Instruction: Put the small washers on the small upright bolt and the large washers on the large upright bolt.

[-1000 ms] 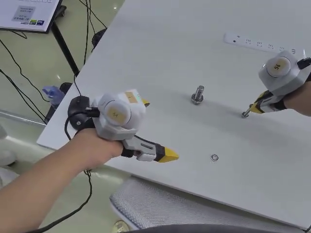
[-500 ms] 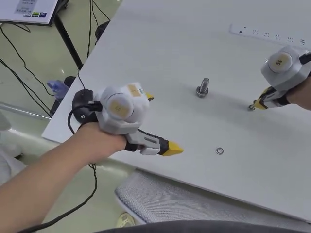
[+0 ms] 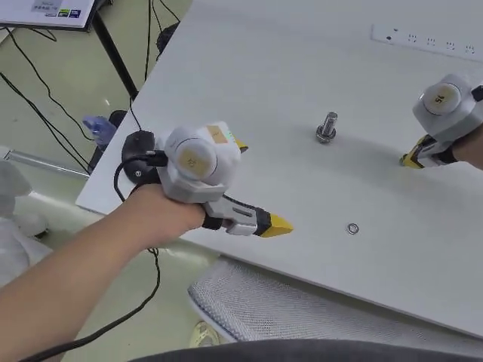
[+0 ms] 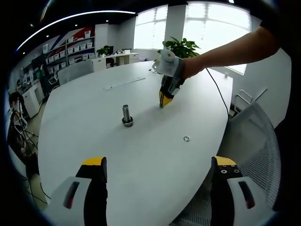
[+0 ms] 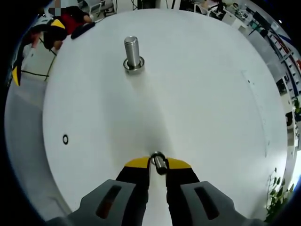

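shows right gripper [image 3: 410,160] with jaws nearly closed about small upright bolt [image 5: 159,161], lower over it than a second ago, probably seating a washer; left gripper [image 4: 159,162] wide open, empty; loose washer [image 3: 352,228] on table [image 3: 264,90] between grippers, yet to place.

Head view: high over the near edge of the table [image 3: 302,83], tilted steeply down, facing its far edge. Left gripper view: low at the near edge, looking almost level across the tabletop toward the windows [image 4: 202,19]. Right gripper view: close over the surface, pitched down, facing the table's left edge. All three share the large upright bolt [image 3: 327,127] and a loose washer [image 3: 352,228].
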Action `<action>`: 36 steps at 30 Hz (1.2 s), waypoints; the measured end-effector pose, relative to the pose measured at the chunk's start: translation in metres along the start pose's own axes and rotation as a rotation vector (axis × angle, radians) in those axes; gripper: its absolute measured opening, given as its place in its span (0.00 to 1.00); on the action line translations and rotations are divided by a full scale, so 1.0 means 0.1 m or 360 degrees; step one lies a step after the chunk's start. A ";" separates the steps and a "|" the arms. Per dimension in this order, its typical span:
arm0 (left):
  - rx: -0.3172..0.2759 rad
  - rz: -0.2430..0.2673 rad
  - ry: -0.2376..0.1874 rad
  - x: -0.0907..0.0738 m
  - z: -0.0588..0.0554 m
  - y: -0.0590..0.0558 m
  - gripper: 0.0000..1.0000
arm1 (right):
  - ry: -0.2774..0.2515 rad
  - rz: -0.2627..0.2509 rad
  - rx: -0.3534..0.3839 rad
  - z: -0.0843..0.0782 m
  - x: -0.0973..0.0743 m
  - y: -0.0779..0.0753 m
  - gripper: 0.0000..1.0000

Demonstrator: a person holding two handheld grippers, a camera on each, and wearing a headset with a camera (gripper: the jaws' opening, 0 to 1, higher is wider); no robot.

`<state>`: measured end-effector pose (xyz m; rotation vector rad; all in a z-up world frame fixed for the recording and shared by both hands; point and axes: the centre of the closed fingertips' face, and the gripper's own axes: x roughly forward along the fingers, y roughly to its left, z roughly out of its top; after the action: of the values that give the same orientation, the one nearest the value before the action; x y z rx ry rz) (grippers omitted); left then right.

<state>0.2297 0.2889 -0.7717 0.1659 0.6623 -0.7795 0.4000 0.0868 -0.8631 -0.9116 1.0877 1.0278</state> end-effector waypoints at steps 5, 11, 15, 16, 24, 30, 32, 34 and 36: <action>-0.0006 0.0006 0.0003 0.00 -0.01 0.02 0.91 | -0.0004 0.0003 -0.0010 0.01 0.00 0.01 0.13; -0.0009 0.0005 0.0006 0.00 -0.03 0.00 0.90 | -0.0003 0.0015 0.0011 0.01 0.01 0.00 0.13; -0.0006 -0.0002 0.0006 0.01 -0.04 -0.01 0.90 | 0.0004 0.0017 -0.0005 0.01 0.03 -0.03 0.14; -0.0011 -0.0002 0.0000 0.01 -0.03 -0.01 0.90 | 0.0003 0.0014 -0.0014 0.01 0.03 -0.02 0.14; -0.0044 0.0004 -0.0032 -0.01 0.00 -0.03 0.90 | -0.0001 0.0024 0.0000 0.01 0.04 -0.02 0.16; -0.0032 0.0000 -0.0020 -0.01 0.00 -0.04 0.90 | 0.0004 0.0029 0.0000 0.01 -0.01 0.01 0.18; -0.0024 0.0002 -0.0020 -0.01 0.00 -0.03 0.90 | -0.0003 0.0023 -0.0009 0.03 -0.05 0.01 0.18; -0.0020 0.0002 -0.0023 -0.02 0.02 -0.03 0.90 | -0.0014 0.0019 -0.0018 0.05 -0.10 0.01 0.19; -0.0018 0.0004 -0.0026 -0.03 0.04 -0.03 0.89 | -0.0034 0.0005 -0.0028 0.09 -0.14 0.00 0.19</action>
<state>0.2282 0.2866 -0.7665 0.1497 0.6508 -0.7738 0.4004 0.0927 -0.8470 -0.9111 1.0641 1.0489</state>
